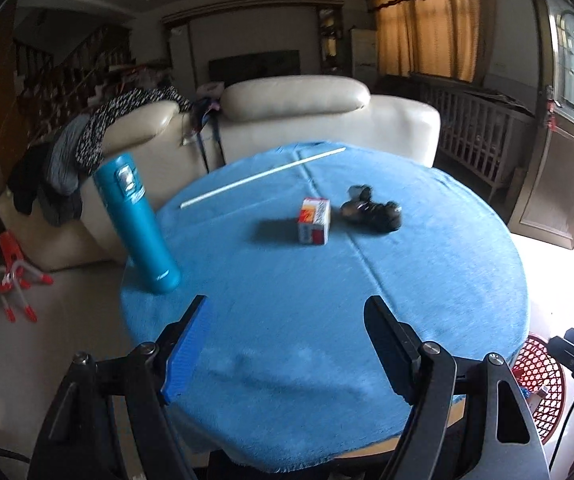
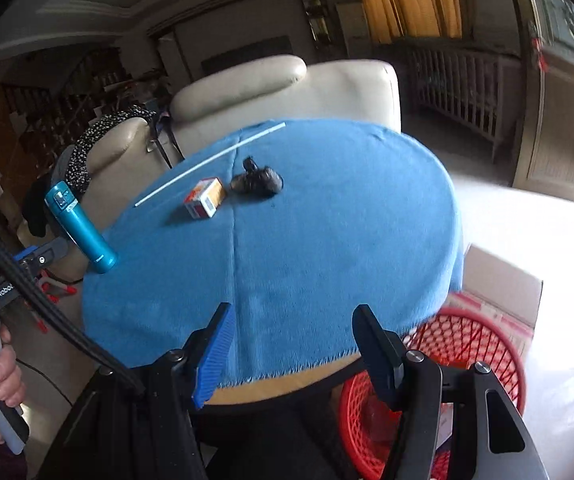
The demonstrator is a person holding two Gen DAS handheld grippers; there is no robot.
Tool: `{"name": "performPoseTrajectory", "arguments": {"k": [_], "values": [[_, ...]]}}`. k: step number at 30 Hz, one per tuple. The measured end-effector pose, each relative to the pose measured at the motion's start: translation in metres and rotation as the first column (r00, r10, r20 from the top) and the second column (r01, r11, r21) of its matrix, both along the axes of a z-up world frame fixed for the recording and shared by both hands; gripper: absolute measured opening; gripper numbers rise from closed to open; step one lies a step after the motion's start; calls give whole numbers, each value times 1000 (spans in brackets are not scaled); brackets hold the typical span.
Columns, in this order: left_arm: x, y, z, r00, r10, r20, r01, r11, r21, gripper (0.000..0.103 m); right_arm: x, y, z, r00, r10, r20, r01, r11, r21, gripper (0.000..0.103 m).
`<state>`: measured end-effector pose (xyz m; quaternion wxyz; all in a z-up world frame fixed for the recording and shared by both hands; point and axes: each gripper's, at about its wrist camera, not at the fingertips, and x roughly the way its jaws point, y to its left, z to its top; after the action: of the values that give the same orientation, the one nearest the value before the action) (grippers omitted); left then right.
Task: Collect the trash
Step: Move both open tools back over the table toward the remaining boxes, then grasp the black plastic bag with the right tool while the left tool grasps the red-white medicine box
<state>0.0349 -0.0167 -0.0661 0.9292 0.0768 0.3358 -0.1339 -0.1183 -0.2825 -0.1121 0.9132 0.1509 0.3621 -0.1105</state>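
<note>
Bottle (image 1: 137,224) in teal is standing closed at the left edge of the round table (image 1: 327,300), which is wearing a blue cloth; what is inside we cannot tell. Moving right, we are seeing a white stick (image 1: 263,178), a small carton (image 1: 314,221) and a crumpled black bag (image 1: 371,210) lying near the far side. Our left gripper (image 1: 287,344) and right gripper (image 2: 291,350) are both hanging open, holding nothing. At the right, a red basket (image 2: 467,344) is sitting on the floor, contents unclear.
</note>
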Motion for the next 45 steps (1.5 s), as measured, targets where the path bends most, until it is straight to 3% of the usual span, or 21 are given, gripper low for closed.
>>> {"name": "performPoseTrajectory", "arguments": {"k": [14,20,25,33,41,45], "values": [[3,11,-39,992,24,-126,-22,1000,17,79,-3,0,-15,1000,-7,-30,8,1000,29,65],[-10,-9,-58,987,-31,-159,42,997,61,79,-11,-11,-21,998,-41,-46,43,998,44,65],[-19,-33,-73,973,-76,-217,103,988,115,79,-28,-24,-9,997,-75,-9,75,996,37,65],[-34,-42,-50,986,-118,-116,132,984,123,79,-40,-46,1,990,-135,28,132,988,74,65],[-13,-34,-51,982,-105,-155,122,986,109,79,-9,-38,3,998,-59,13,58,996,67,65],[22,-29,-38,976,-104,-190,120,990,79,79,26,-47,7,1000,-26,-9,27,996,84,65]]}}
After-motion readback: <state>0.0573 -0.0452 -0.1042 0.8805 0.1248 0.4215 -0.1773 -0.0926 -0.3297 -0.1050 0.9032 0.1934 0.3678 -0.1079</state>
